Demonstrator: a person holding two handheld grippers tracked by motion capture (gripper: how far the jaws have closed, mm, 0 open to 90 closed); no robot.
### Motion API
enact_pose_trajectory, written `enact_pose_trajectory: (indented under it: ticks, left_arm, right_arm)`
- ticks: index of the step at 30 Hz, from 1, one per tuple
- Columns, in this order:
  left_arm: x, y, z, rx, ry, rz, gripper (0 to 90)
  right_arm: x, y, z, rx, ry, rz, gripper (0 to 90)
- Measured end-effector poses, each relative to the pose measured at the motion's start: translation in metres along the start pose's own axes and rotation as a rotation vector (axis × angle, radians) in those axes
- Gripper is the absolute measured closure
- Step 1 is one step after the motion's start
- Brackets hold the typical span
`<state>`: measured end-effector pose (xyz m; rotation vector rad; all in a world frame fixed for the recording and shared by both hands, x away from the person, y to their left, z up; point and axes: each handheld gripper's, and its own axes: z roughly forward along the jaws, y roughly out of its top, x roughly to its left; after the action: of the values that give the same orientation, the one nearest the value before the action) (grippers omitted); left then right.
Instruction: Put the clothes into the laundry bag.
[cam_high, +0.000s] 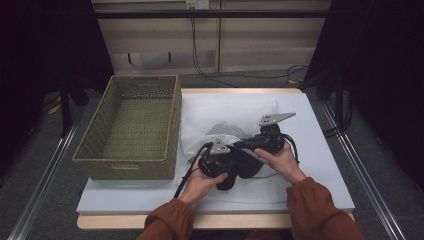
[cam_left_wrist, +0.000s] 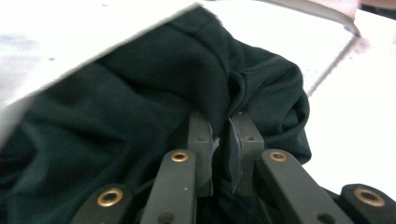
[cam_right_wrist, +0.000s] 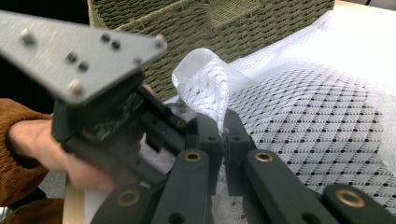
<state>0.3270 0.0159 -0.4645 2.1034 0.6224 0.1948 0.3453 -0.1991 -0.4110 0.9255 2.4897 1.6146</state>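
Dark green cloth (cam_left_wrist: 140, 107) sits near the table's (cam_high: 320, 165) front edge, clamped in our left gripper (cam_left_wrist: 219, 126); our right gripper (cam_right_wrist: 223, 122) pinches the white mesh bag (cam_right_wrist: 205, 84). We judge bagging barely begun, the wicker basket (cam_high: 95, 145) unfilled.

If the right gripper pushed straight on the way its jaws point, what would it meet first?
The right gripper is already shut on a fold of white mesh fabric. Straight beyond that fold stands the green woven basket, probably the first solid thing in line, though depth is hard to judge.
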Motion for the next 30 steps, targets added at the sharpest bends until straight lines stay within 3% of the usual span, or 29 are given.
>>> enact_pose_trajectory:
  ticks: [3, 5, 10, 12, 16, 19, 21, 24, 25, 29, 30]
  left_arm:
    - [0.003, 0.001, -0.001, -0.015, 0.024, -0.01, 81.7]
    - [0.005, 0.003, -0.002, -0.054, 0.078, -0.031, 81.9]
    - [0.013, 0.008, 0.0, -0.11, 0.1, -0.078, 82.0]
    - [0.015, 0.01, -0.001, -0.129, 0.117, -0.073, 82.1]
    - [0.018, 0.006, 0.005, -0.093, 0.148, -0.052, 82.0]
    - [0.021, 0.0, 0.013, -0.067, 0.143, -0.062, 81.4]
    - [0.021, -0.003, 0.016, -0.069, 0.117, -0.088, 79.5]
    - [0.02, -0.004, 0.016, -0.055, 0.116, -0.069, 75.3]
    - [0.02, -0.003, 0.013, -0.055, 0.086, -0.082, 71.5]
    - [0.018, -0.005, 0.003, -0.038, 0.055, -0.039, 65.9]
    - [0.017, -0.006, 0.0, -0.049, 0.052, -0.044, 65.9]
  right_arm:
    - [0.001, 0.0, 0.0, 0.002, 0.007, -0.001, 88.6]
    - [0.002, 0.001, -0.001, 0.001, 0.009, -0.009, 88.7]
    - [0.005, 0.002, -0.004, 0.001, 0.016, -0.011, 88.7]
    - [0.005, 0.002, -0.005, -0.001, 0.021, -0.009, 88.7]
    - [0.005, -0.002, -0.007, 0.016, 0.018, -0.011, 88.7]
    - [0.003, -0.008, -0.008, 0.032, 0.015, 0.002, 88.7]
    - [0.003, -0.012, -0.008, 0.045, 0.01, 0.005, 88.7]
    - [0.002, -0.015, -0.009, 0.046, 0.006, 0.005, 88.7]
    - [0.003, -0.018, -0.008, 0.049, 0.007, 0.002, 88.7]
    - [0.002, -0.021, -0.005, 0.065, 0.011, 0.0, 88.7]
    - [0.002, -0.021, -0.005, 0.066, 0.012, 0.004, 88.7]
